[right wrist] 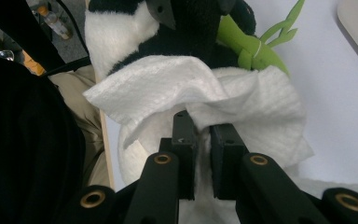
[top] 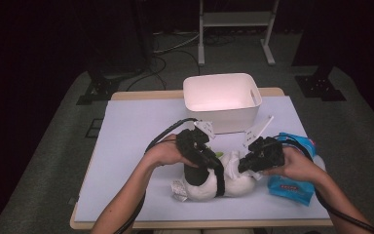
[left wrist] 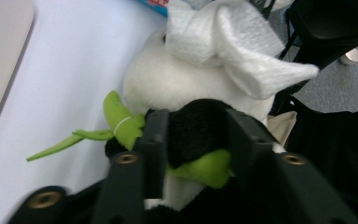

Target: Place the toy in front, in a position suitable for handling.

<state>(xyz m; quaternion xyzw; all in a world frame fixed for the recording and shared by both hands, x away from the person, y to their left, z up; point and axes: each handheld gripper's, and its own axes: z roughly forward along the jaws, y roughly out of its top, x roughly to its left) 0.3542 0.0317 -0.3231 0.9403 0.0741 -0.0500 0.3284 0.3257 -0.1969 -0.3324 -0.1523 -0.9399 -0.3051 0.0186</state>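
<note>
A black-and-white plush panda [top: 233, 184] with a green bamboo sprig [left wrist: 121, 122] lies on the white mat near the table's front edge. My left gripper [top: 202, 158] is shut on one of its black limbs [left wrist: 198, 133], the jaws pressing the fur from both sides. A white wipe [right wrist: 168, 88] lies crumpled over the panda's white body [left wrist: 168, 79]. My right gripper [right wrist: 204, 131] is shut on a fold of that wipe, just right of the left gripper. In the high view the right gripper [top: 247, 163] rests against the toy's right side.
An empty white bin [top: 221, 100] stands at the back middle of the mat [top: 136, 141]. A blue pack of wipes [top: 292, 187] lies under my right hand near the front right. Both forearms come in from the front edge.
</note>
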